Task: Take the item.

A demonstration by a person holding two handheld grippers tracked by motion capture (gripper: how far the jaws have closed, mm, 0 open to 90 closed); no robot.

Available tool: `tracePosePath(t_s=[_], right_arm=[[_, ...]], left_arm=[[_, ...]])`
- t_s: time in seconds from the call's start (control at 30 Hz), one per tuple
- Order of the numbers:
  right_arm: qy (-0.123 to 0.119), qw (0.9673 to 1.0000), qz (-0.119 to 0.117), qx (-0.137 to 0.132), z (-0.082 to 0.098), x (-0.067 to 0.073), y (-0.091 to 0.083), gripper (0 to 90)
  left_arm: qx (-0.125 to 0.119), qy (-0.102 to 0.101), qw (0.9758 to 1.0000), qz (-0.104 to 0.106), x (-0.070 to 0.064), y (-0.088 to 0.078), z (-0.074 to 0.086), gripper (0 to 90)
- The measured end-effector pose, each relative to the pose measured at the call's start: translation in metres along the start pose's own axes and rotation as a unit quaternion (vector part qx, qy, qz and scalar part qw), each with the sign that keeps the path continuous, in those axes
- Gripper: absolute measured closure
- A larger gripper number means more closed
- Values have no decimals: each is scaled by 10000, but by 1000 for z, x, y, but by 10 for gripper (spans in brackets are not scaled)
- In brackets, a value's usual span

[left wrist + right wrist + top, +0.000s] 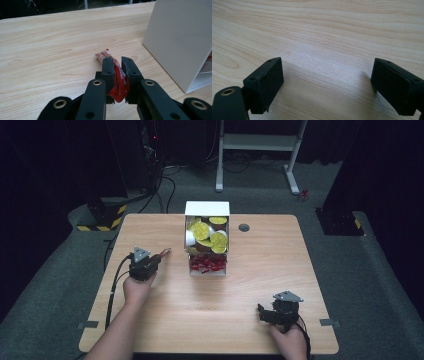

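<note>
Black and spread wide, the right gripper (264,314) is seen near the light wooden table's (210,320) near right edge, nothing between its jaws. Farther left, a small red foil sachet (118,80) is clamped by the left gripper (159,256), just beside the white open-topped cardboard box (207,210).

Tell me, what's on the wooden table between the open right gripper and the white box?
Nothing: in the high view, bare light wooden table separates the right gripper from the white box.
</note>
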State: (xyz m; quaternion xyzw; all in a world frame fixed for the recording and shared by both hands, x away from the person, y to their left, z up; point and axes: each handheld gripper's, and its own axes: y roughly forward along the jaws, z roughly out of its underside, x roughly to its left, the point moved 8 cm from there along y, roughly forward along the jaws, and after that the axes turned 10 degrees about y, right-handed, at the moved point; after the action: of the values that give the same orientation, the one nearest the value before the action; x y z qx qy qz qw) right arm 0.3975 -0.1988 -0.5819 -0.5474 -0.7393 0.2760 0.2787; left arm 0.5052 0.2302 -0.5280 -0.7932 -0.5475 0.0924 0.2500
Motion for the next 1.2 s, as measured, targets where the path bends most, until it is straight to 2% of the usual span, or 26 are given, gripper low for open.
tracePosePath(t_s=[0.47,0.77,1.0,1.13,1.2], right_arm=[[-2,10000,-7,-14,0,0,0,114],[-3,10000,-7,-18,0,0,0,116],[-3,10000,-6,-19,0,0,0,116],[-3,10000,-6,-18,0,0,0,116],[-4,10000,-6,-17,0,0,0,116]], left_arm=[[96,34,9999,15,-4,14,4,808],[427,45,9991,32,-6,21,13,793],[655,-29,9978,94,-8,26,20,781],[721,-56,9973,153,-10,28,23,743],[716,-68,9973,177,-11,28,22,683]])
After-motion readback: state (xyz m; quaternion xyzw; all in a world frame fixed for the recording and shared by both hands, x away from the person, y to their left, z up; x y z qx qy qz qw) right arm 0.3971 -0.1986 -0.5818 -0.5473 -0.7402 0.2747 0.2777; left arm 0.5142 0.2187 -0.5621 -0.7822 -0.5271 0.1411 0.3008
